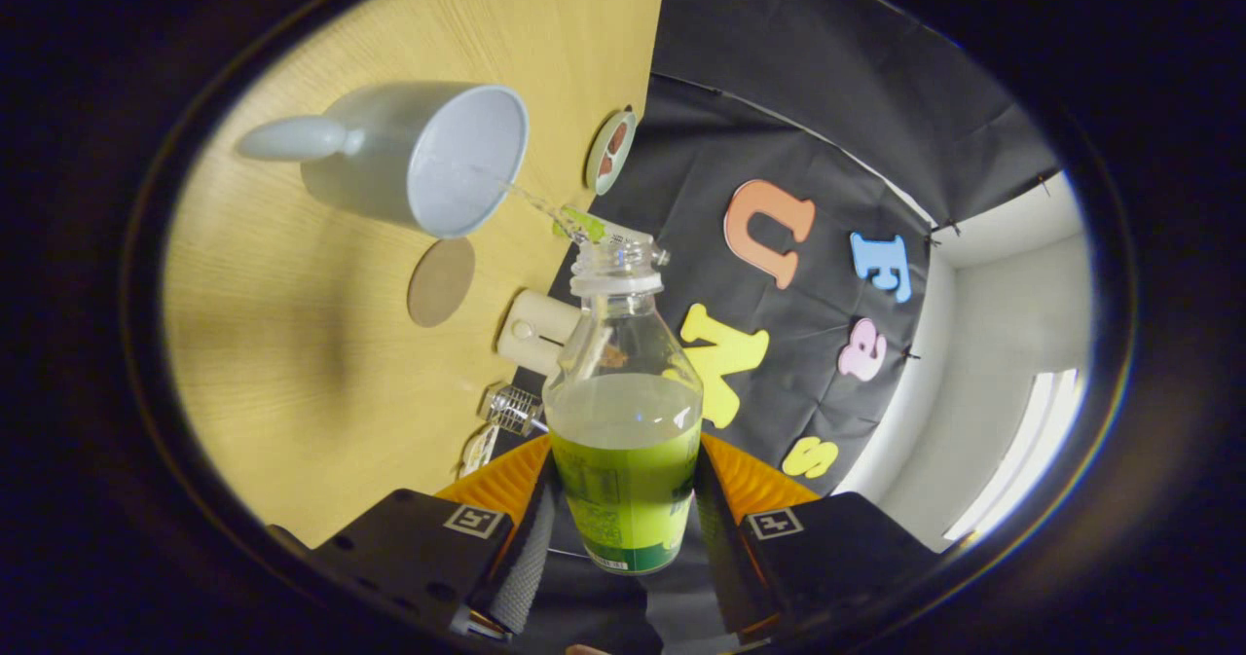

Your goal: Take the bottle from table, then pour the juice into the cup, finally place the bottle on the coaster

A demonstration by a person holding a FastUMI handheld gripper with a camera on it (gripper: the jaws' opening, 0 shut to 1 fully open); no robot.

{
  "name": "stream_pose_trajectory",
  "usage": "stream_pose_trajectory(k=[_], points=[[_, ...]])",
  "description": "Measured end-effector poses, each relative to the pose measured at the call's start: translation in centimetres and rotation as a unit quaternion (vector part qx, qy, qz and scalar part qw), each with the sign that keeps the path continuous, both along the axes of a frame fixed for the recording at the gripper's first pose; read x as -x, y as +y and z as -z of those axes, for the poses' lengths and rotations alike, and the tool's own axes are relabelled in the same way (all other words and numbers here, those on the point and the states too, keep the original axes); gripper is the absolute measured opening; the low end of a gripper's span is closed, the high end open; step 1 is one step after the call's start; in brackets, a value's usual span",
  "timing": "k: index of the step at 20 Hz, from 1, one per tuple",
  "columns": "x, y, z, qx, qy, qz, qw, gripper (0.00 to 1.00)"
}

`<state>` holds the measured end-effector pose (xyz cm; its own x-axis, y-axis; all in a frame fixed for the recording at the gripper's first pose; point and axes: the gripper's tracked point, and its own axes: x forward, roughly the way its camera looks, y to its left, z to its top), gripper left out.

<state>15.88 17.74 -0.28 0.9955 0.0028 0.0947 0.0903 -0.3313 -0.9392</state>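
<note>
My gripper (623,499) is shut on a clear bottle (623,412) of green juice, both fingers pressing its labelled lower body. The bottle is uncapped and tipped sideways, its mouth (621,244) pointing toward a white cup (428,159) with a handle that stands on the wooden table (292,344). A thin stream of green juice (560,215) runs from the mouth into the cup's opening. A round brown coaster (441,281) lies flat on the table beside the cup, between the cup and the bottle's neck.
A small round dish (610,152) with brown pieces sits near the table's far edge. A cream cylindrical object (535,332) and a small clear glass item (511,408) lie near the bottle's shoulder. The black cloth wall (827,149) stands beyond the table.
</note>
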Motion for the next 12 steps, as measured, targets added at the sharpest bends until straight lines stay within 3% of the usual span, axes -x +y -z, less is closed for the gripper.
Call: stream_pose_trajectory(k=[12], points=[[0.3,1.6,-0.8,0.038,-0.025,-0.026,0.999,0.76]])
